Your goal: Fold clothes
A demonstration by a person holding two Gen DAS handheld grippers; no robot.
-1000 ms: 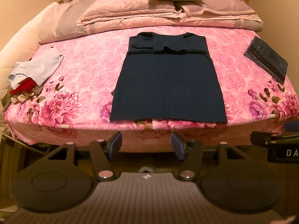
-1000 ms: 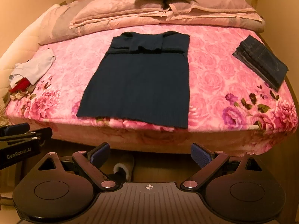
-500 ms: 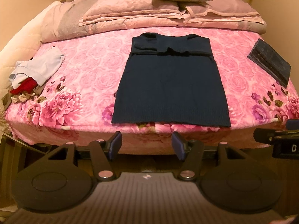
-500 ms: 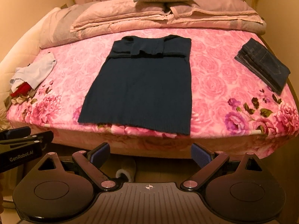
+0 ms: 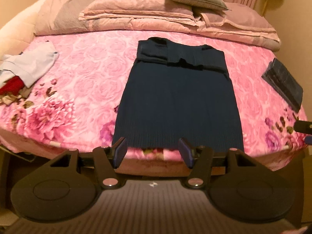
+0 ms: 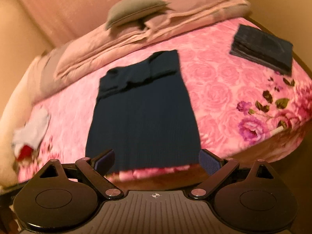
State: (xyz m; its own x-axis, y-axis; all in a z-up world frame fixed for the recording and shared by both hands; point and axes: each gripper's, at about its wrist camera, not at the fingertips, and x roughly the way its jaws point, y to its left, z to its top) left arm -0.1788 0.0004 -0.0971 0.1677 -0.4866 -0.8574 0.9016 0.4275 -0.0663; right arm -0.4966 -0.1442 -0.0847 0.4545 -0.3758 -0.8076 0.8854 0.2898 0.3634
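A dark navy knit sweater [image 5: 177,97] lies flat on the pink floral bed [image 5: 87,78], sleeves folded across its chest, hem at the near edge. My left gripper [image 5: 153,152] stands open just short of the hem's left half, with nothing between its fingers. In the right wrist view the same sweater [image 6: 142,113] fills the middle. My right gripper [image 6: 156,161] is open wide at the hem, one finger near each lower corner, holding nothing. That view is tilted and blurred.
Folded dark jeans [image 5: 282,83] [image 6: 263,48] rest at the bed's right edge. A loose pile of pale blue and red clothes [image 5: 25,72] [image 6: 31,134] sits at the left. Pillows and a folded quilt [image 5: 156,9] line the head of the bed.
Both grippers have moved forward to the bed's near edge, closer to the sweater's hem. The right gripper has also tilted and swung left. Both stay open.
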